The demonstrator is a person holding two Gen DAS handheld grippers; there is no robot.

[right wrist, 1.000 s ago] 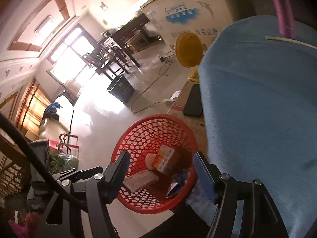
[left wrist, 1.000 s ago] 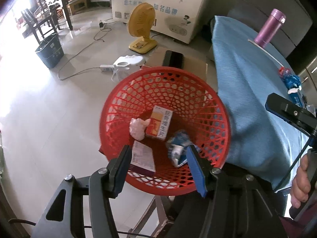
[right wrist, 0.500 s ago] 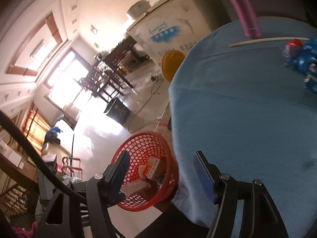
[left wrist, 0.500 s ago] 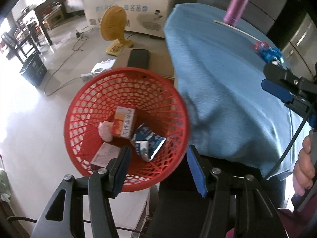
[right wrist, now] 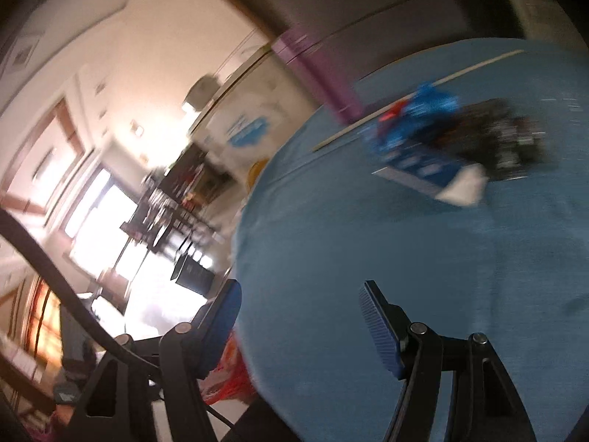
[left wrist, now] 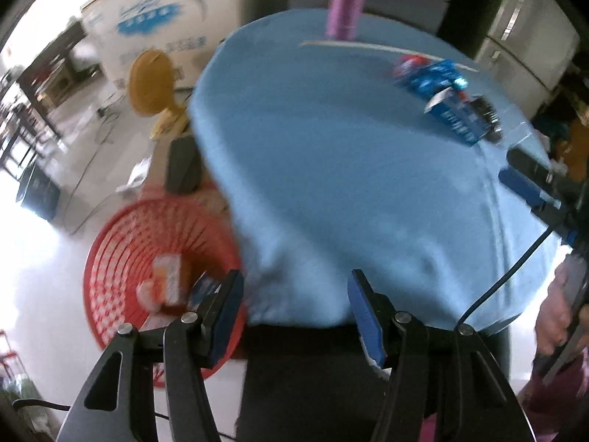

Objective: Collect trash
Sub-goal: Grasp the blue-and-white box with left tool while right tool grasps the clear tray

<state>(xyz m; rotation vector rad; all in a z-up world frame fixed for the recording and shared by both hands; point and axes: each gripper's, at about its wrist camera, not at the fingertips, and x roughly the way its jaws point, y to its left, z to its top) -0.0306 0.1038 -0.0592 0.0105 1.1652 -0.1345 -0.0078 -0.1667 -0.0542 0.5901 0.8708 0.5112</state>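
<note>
Left wrist view: blue wrappers lie at 1 o'clock on the blue-clothed counter, well apart from my left gripper, fingers released and empty. Over the last second I swung off the red basket, now at 9 o'clock with a carton and scraps inside. In the right wrist view, the right gripper, also spread and empty, faces the same wrappers. Judgement: next pickup begins. A purple flask stands at 12 o'clock.

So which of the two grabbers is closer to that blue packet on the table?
Right gripper: it hovers over the table facing the blue packet. Left gripper sits back at the table's edge by the red basket.
</note>
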